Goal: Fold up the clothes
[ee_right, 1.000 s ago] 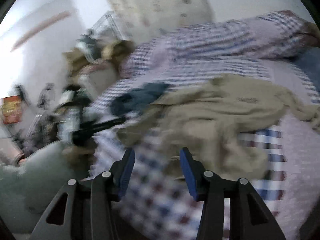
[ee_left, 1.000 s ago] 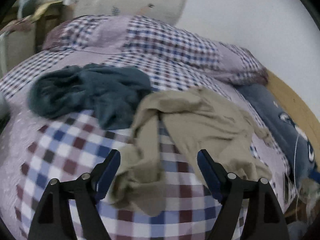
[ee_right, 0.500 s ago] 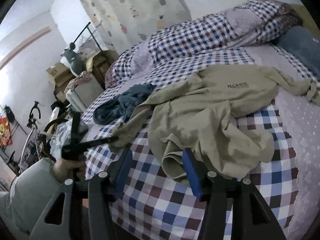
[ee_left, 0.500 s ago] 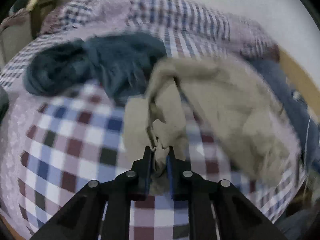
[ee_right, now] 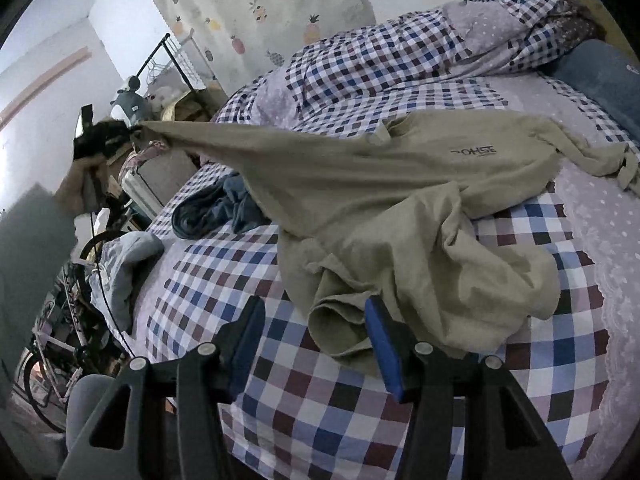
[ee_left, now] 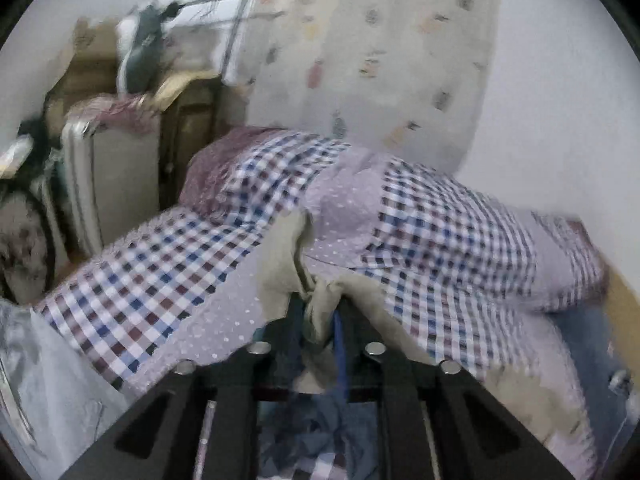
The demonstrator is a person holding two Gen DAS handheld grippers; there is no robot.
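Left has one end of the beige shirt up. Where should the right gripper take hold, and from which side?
Probably the bunched hem fold of the beige shirt, lying on the checked bedspread just ahead of the open right gripper. Come straight forward and low, from the near bed edge. That fold is thick and raised, so a finger can slide under. The left gripper holds the far end taut.
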